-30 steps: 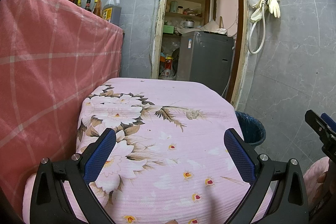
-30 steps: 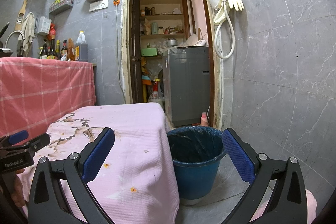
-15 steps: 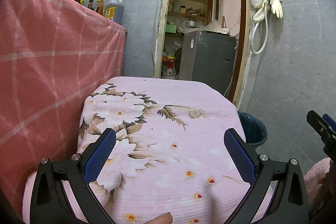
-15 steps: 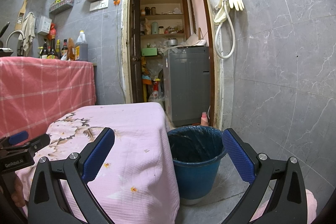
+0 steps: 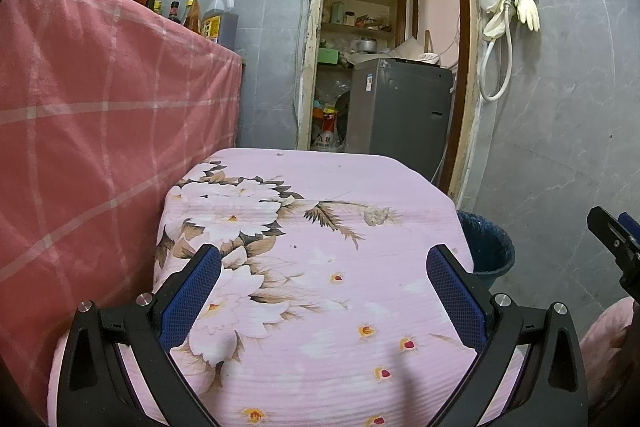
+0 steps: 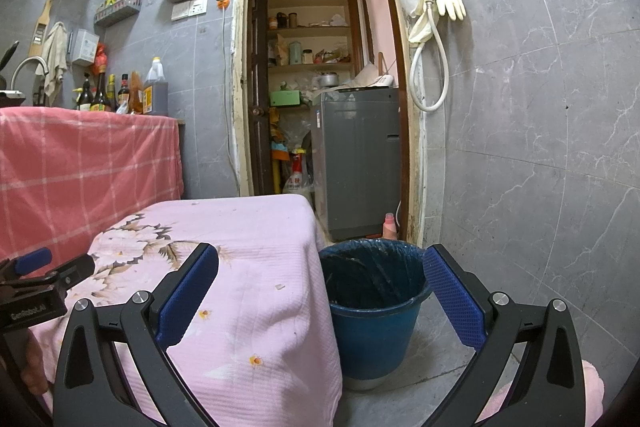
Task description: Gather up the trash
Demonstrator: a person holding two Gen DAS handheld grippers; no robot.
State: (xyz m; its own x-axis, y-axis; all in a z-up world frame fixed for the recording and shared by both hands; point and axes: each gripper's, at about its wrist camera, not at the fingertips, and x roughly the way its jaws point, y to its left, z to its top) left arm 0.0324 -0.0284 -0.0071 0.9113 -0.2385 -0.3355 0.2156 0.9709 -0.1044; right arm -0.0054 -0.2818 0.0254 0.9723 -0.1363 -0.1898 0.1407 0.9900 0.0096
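- The task looks near its end, or perhaps at its very start: on the pink flowered cloth of the counter (image 5: 320,267) I see only small crumbs, such as a pale scrap (image 6: 280,286) near its right edge.
- The blue bin (image 6: 374,307) stands on the floor just beside the right edge of the counter. What is inside it I cannot tell, because the liner is dark.
- The left hand-held gripper (image 5: 320,291) hovers over the near part of the counter, its jaws wide apart and holding nothing.
- The right hand-held gripper (image 6: 320,291) is also wide open and empty. The bin lies just ahead of it, between its fingers in the right wrist view, and the scrap is ahead, slightly to the left.
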